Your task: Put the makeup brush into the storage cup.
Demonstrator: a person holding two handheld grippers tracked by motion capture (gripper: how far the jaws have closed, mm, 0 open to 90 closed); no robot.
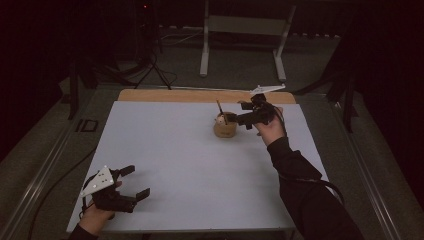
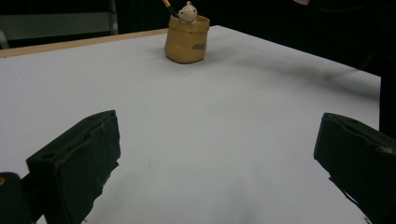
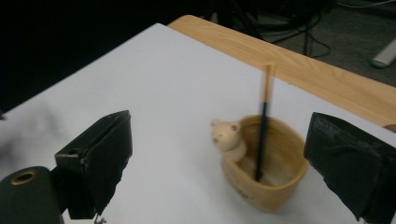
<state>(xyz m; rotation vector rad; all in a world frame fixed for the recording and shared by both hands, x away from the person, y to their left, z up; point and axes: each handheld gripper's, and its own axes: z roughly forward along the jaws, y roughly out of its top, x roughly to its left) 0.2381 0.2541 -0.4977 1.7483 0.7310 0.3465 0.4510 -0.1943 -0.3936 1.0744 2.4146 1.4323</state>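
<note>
Tan pen cup (image 1: 225, 128), upper centre of the high view, standing on the white table (image 1: 190, 170) near its far wooden edge; dark lettering on its side, illegible. A bear figure (image 3: 229, 135) and a slanting pencil (image 3: 263, 123) occupy it. Right gripper (image 1: 239, 119), jaws spread and released, hovers just beside the cup. Left gripper (image 1: 134, 183), lower left, likewise released, over bare tabletop.

Table (image 1: 190, 165) wearing a white sheet, bare wood strip showing along far edge. Tan cup (image 1: 225, 127) sitting on sheet near far edge, right of centre.
</note>
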